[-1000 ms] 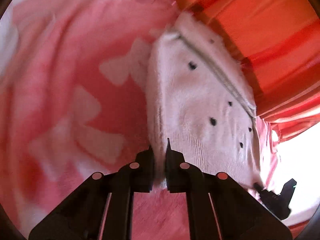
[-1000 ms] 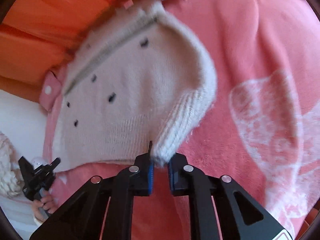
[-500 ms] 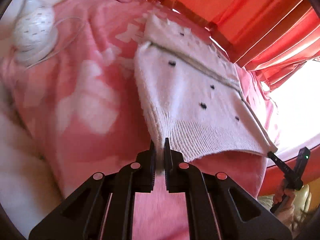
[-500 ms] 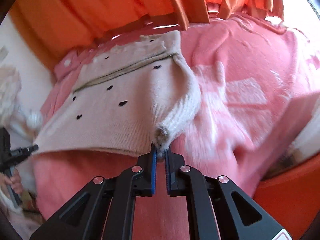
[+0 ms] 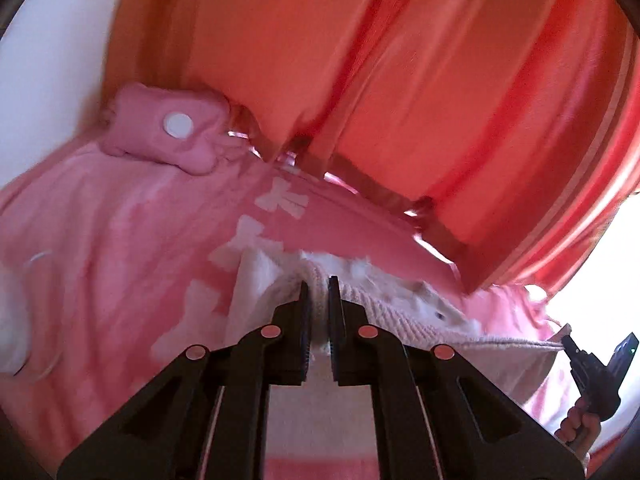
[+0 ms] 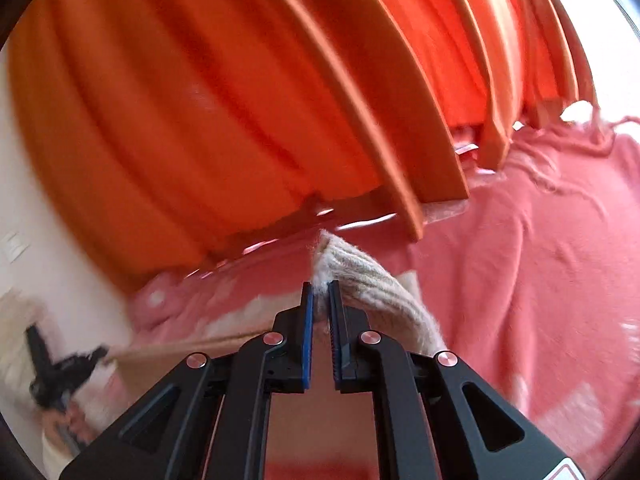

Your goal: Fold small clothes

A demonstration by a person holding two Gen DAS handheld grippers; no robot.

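A small cream knitted sweater [image 5: 384, 308] with dark dots is held stretched between both grippers, lifted off the pink blanket [image 5: 100, 264]. My left gripper [image 5: 318, 284] is shut on one ribbed hem corner. My right gripper [image 6: 320, 288] is shut on the other ribbed corner [image 6: 360, 276]. The taut hem edge runs across to the other gripper in each view: the right gripper shows at the far right of the left wrist view [image 5: 592, 364], the left gripper at the far left of the right wrist view [image 6: 60, 372]. Most of the sweater's body hangs hidden below the fingers.
Orange-red curtains [image 5: 400, 100] hang behind the bed [image 6: 240, 100]. A pink cushion with a white dot [image 5: 168, 128] lies at the blanket's far left. A white wall [image 5: 48, 60] stands to the left. A white object [image 5: 12, 320] lies at the left edge.
Both grippers have risen and tilted up with the sweater hem: the sweater's dotted front, flat on the blanket before, now hangs below the fingers and the curtains fill the views.
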